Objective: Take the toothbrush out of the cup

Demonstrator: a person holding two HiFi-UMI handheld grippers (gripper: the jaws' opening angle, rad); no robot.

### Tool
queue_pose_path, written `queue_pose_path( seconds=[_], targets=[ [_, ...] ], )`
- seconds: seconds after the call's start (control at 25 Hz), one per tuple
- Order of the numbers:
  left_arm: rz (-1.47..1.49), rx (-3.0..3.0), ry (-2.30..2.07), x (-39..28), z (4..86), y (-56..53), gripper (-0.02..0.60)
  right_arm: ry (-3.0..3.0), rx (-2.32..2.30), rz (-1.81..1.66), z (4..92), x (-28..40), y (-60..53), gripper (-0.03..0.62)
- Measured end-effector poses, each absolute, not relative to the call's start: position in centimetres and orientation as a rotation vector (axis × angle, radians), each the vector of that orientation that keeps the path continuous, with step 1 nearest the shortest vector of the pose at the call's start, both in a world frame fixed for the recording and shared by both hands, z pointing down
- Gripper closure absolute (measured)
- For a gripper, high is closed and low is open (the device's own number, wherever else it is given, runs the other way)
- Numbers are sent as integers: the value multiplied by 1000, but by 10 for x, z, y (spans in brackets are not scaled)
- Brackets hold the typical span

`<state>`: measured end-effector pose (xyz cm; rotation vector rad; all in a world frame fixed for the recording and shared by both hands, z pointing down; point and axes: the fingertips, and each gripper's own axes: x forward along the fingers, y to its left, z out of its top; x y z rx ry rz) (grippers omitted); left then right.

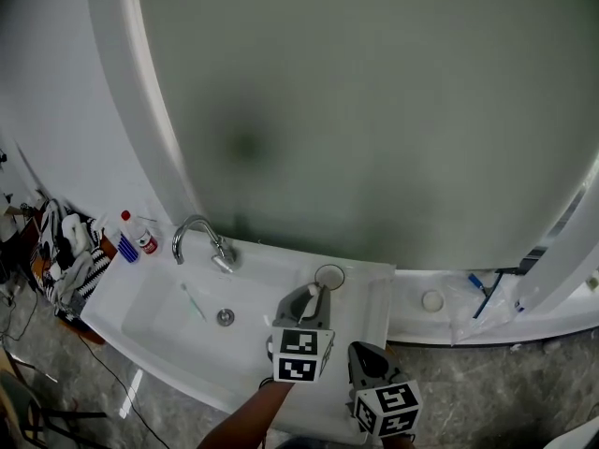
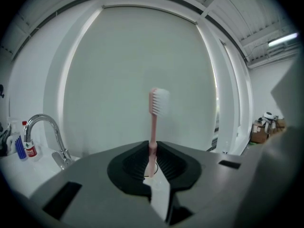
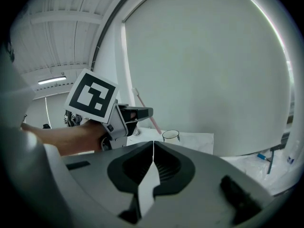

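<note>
The right gripper (image 3: 153, 145) is nearest. It is pressed shut on nothing and sits low beside the left one. The left gripper (image 2: 153, 151) pinches the pink toothbrush (image 2: 154, 122) by its handle. The brush stands almost straight up, with the white bristles on top. The cup (image 1: 329, 276) sits just past the left gripper on the sink (image 1: 140, 297) rim, and the brush's low end looks just out of it. Farther left are the tap (image 1: 197, 232), another brush (image 1: 194, 300) lying in the sink, and some bottles (image 1: 136, 237). Nothing seems to be in the way.
</note>
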<state>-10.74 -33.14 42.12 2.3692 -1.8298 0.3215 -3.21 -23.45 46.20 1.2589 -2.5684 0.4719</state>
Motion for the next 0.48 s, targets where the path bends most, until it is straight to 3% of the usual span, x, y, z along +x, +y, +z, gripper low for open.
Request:
queue_pose_path(
  seconds=[0.48],
  targets=[
    [330, 2315, -1862, -108, 421, -275, 527, -2625, 1193, 436, 452, -34, -206, 582]
  ],
)
